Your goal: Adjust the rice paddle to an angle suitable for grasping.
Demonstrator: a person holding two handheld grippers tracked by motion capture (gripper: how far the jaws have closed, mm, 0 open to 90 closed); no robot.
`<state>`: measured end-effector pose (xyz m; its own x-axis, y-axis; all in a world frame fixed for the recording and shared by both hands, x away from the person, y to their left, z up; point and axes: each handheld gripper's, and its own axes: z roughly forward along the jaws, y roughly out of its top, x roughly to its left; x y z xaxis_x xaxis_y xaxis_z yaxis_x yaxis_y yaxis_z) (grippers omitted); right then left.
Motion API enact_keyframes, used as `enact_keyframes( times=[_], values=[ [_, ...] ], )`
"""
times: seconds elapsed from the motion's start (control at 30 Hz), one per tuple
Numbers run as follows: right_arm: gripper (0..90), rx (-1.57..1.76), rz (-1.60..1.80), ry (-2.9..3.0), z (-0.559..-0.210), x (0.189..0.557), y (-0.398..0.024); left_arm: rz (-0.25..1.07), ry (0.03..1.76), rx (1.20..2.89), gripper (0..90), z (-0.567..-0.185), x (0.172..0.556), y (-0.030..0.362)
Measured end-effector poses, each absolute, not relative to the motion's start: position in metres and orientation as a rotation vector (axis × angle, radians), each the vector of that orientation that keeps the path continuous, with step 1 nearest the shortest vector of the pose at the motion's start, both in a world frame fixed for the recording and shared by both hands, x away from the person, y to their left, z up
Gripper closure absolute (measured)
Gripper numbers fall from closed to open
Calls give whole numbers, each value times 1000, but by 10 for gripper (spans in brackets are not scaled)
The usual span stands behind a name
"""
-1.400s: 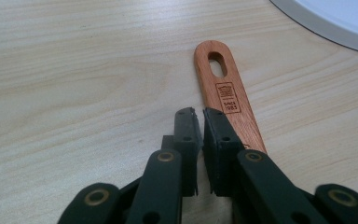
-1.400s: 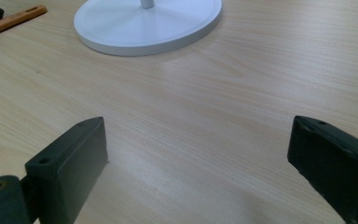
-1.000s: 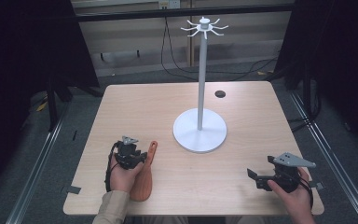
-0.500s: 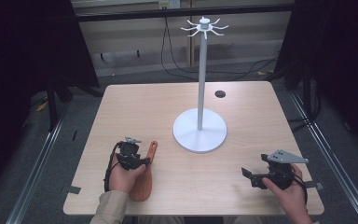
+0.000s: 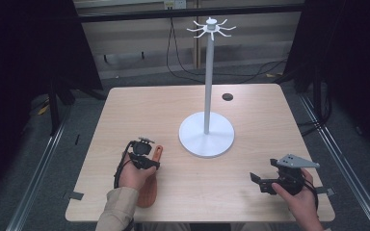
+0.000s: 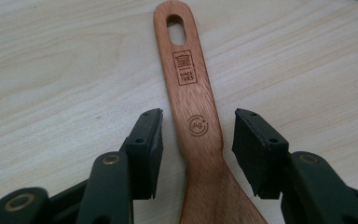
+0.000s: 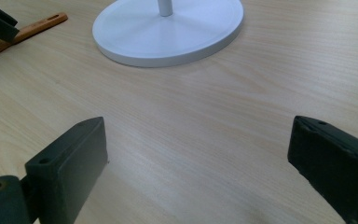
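I am holding the left claw (image 6: 198,135) low over the wooden spatula (image 6: 193,116), which is lying flat on the surface (image 5: 173,110) near its front left part, just left of the white stand (image 5: 206,134). The handle is running away between my two black jaws, and its hanging hole is sitting at the far end, past a burnt-in stamp and a round mark. The jaws have just been opening: they are now standing partway apart with the handle between them, and I am seeing a strip of bare wood grain on each side, so the pads are not pressing on it. In the high view the left claw (image 5: 143,155) is sitting over the spatula's (image 5: 157,153) neck, with the broad blade reaching back toward the front edge beside my left hand (image 5: 134,174).

My right claw (image 7: 200,158) is hovering near the front right corner, jaws spread wide with nothing between them. It is looking across the bare surface toward the stand's (image 7: 168,30) round base, and the spatula's (image 7: 32,28) handle is lying to the left of that base. In the high view the right claw (image 5: 259,182) is pointing left, well apart from the stand. A small dark disc (image 5: 227,96) is lying on the far side of the surface.
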<state>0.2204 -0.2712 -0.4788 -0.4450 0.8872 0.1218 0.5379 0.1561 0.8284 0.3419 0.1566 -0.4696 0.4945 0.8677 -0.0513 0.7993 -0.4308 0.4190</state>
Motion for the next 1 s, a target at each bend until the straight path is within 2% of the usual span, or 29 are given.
enact_keyframes(
  times=[0.37,0.43,0.63,1.0],
  values=[
    [44,1355,1196,2054,-479,220,-270,222,1408,2434,541,-472,350,148],
    [44,1352,1195,2057,-479,220,-270,194,1406,2468,592,-471,353,144],
    [43,1353,1188,2056,-479,220,-271,156,1445,2496,658,-469,359,140],
    [44,1349,1186,2054,-479,220,-272,189,1395,2485,663,-470,354,142]
  ],
)
